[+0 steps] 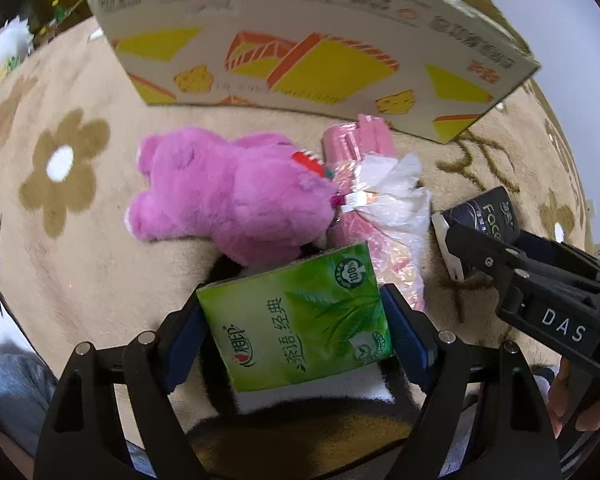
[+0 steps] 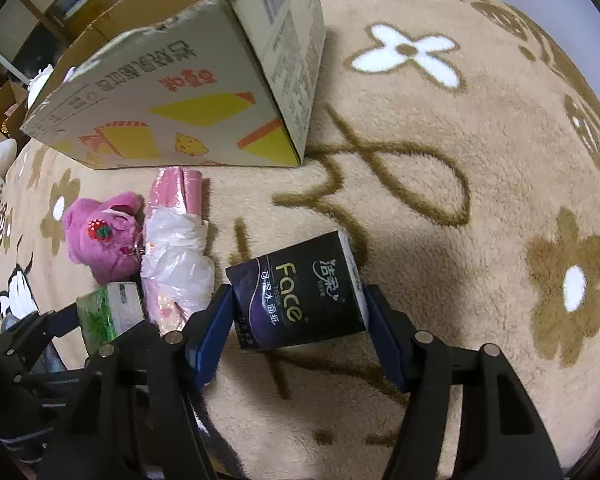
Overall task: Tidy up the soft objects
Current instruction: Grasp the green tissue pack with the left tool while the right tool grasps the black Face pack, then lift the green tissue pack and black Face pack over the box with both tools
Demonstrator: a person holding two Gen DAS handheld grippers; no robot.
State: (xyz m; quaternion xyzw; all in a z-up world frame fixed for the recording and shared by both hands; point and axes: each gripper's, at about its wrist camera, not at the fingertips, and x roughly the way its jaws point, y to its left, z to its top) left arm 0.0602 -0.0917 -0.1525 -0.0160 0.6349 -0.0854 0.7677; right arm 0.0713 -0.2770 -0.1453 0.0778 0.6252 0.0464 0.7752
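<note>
My left gripper [image 1: 296,316] is shut on a green tissue pack [image 1: 300,316], held above the carpet; the pack also shows in the right wrist view [image 2: 108,312]. My right gripper [image 2: 298,312] is shut on a black "Face" tissue pack [image 2: 300,288], also seen in the left wrist view [image 1: 484,216]. A pink plush bear [image 1: 228,196] lies on the carpet just beyond the green pack. A pink plastic-wrapped bundle [image 1: 380,200] lies to the bear's right. Both also show in the right wrist view, bear [image 2: 104,236] and bundle [image 2: 176,256].
A large open cardboard box [image 1: 300,40] with yellow and orange print stands behind the toys, also in the right wrist view [image 2: 180,92]. A beige flower-pattern carpet [image 2: 460,160] covers the floor. White plush things [image 1: 8,48] lie at far left.
</note>
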